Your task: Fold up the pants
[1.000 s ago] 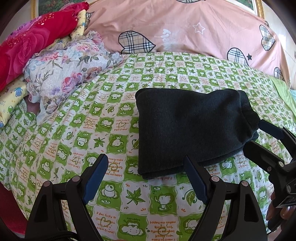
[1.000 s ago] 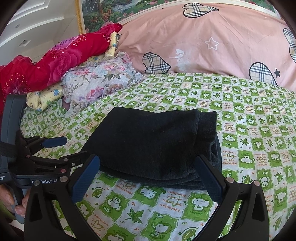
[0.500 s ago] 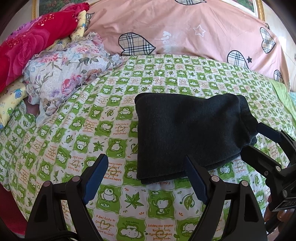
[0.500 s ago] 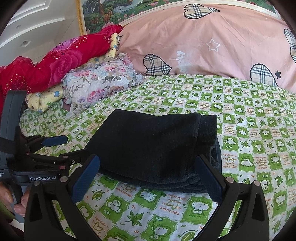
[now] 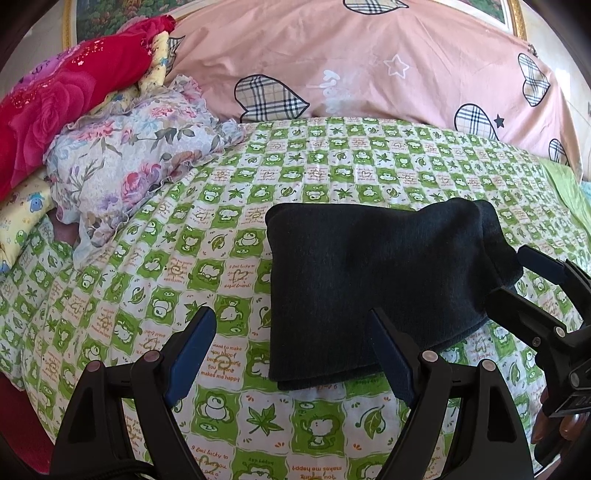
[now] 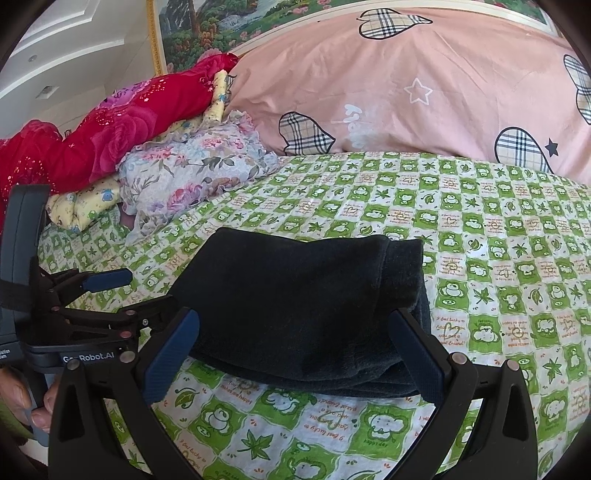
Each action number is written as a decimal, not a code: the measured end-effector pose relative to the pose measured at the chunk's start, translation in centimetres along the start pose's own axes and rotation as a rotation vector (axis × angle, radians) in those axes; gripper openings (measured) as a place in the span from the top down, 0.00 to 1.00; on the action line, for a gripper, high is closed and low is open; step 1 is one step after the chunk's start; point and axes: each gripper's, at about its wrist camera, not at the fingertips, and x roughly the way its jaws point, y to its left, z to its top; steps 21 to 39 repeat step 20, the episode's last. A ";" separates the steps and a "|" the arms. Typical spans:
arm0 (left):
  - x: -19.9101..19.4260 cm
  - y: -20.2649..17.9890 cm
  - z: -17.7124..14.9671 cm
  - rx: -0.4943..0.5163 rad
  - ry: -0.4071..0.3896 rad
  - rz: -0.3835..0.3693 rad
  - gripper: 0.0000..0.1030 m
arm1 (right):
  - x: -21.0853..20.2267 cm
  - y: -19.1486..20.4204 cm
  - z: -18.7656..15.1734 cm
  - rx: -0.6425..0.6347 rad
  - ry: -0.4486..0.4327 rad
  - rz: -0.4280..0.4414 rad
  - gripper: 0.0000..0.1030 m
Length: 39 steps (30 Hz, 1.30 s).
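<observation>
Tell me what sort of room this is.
Most likely a home bedroom: the folded dark pants lie on a bed covered by a green cartoon-print sheet, with a pink heart-patterned quilt and piled floral bedding behind, under a framed landscape painting.

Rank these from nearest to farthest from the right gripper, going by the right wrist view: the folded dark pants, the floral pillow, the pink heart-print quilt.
From the right gripper:
1. Folded dark pants, directly ahead, just past the open fingertips.
2. Floral pillow, farther back on the left, on the green checked sheet.
3. Pink heart-print quilt, farthest, across the far end of the bed.
</observation>
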 end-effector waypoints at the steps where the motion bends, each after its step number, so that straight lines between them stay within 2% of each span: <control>1: 0.1 0.0 0.0 0.000 0.003 -0.001 0.19 | 0.0 -0.1 0.0 0.002 0.001 -0.002 0.01; 13: 0.2 -0.2 0.2 0.002 0.000 0.015 0.19 | 0.0 -0.9 -0.2 0.031 0.007 -0.026 0.01; 18: 0.8 -0.1 0.3 -0.006 0.028 0.016 0.19 | -0.1 -1.2 -0.2 0.035 0.009 -0.034 0.01; 39: 0.9 -0.2 0.4 -0.008 0.034 0.021 0.19 | -0.1 -1.2 -0.2 0.036 0.008 -0.033 0.01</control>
